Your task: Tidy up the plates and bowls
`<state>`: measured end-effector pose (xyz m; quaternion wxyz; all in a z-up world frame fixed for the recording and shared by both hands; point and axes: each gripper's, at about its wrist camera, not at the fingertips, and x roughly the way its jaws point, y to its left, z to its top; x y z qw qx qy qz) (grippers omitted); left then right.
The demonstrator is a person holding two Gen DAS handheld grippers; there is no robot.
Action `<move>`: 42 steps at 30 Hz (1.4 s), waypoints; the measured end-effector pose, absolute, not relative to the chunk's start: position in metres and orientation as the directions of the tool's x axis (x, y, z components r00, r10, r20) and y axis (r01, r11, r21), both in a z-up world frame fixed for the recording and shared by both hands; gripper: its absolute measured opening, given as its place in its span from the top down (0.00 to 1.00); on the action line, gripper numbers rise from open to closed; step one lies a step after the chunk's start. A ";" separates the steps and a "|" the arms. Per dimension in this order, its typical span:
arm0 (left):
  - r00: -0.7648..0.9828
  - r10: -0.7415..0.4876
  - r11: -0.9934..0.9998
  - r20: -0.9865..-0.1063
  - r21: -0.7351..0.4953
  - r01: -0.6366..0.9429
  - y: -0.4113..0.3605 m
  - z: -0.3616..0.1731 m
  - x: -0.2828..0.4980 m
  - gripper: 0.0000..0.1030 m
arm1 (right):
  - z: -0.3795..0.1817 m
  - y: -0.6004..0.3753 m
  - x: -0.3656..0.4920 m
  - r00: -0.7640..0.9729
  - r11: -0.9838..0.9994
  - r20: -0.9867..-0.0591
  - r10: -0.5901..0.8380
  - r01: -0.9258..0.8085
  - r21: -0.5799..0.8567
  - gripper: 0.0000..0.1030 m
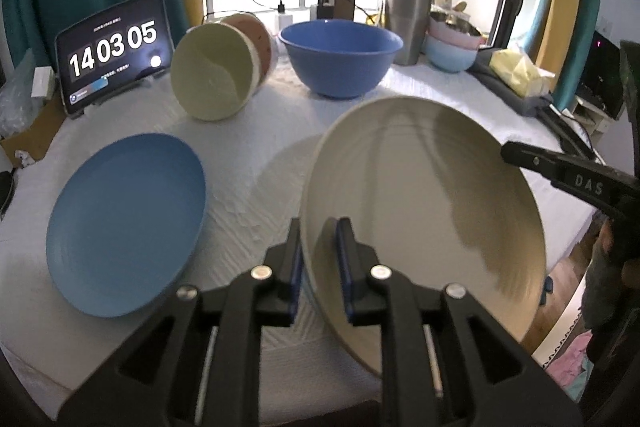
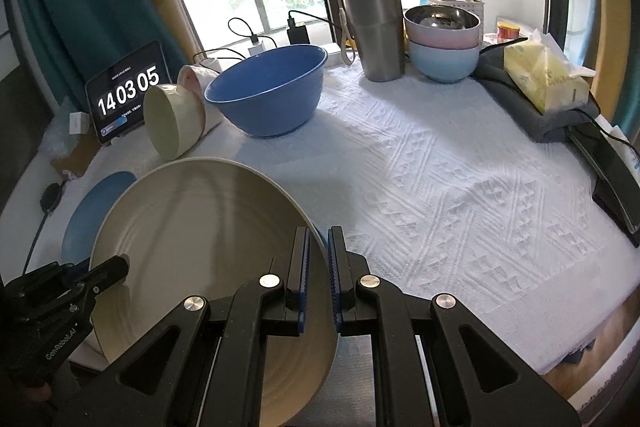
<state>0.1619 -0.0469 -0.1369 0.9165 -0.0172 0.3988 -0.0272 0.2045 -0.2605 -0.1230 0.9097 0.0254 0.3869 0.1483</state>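
Both grippers, left gripper (image 1: 318, 251) and right gripper (image 2: 318, 267), clamp opposite rims of the large round cream plate (image 1: 420, 211), held tilted above the worktop (image 2: 440, 187). Judged next: lowering it onto the flat round blue plate (image 1: 124, 223), lying left of the left gripper, which calls for levelling first.

The left gripper (image 1: 318, 247) points forward and downward, its two black fingers with blue pads (image 1: 345, 259) standing a little apart with the near rim of a cream plate (image 1: 420, 195) between them; whether the pads press on the rim cannot be told. The right gripper (image 2: 318, 259) points down at a similar slant from the other side, its ribbed blue pads (image 2: 334, 267) drawn close on the plate's opposite rim. Each gripper shows in the other's view as a black finger lying over the plate's edge, and part of a hand (image 1: 624, 267) shows behind the right one.
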 end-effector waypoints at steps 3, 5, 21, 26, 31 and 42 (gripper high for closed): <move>0.667 -0.044 0.999 -0.743 -0.030 0.033 -0.049 -0.143 0.167 0.84 | -0.128 -0.261 0.208 0.647 0.951 -0.701 0.301 -0.254 0.174 0.90; 0.646 -0.004 1.000 -0.763 0.009 0.017 -0.051 -0.151 0.172 0.82 | -0.131 -0.257 0.208 0.635 0.944 -0.702 0.322 -0.274 0.185 0.90; 0.601 0.022 0.997 -0.799 -0.024 -0.068 -0.035 -0.161 0.179 0.59 | -0.136 -0.261 0.205 0.648 0.963 -0.718 0.254 -0.236 0.128 0.83; 0.580 0.004 0.997 -0.815 -0.045 -0.070 -0.033 -0.166 0.180 0.55 | -0.140 -0.262 0.200 0.644 0.968 -0.728 0.237 -0.224 0.117 0.68; 0.565 -0.016 0.998 -0.825 -0.046 -0.038 -0.040 -0.170 0.184 0.55 | -0.152 -0.260 0.202 0.616 0.970 -0.754 0.228 -0.213 0.120 0.66; 0.557 -0.083 0.996 -0.826 -0.077 0.034 -0.050 -0.175 0.194 0.56 | -0.166 -0.250 0.213 0.571 0.958 -0.776 0.268 -0.241 0.154 0.72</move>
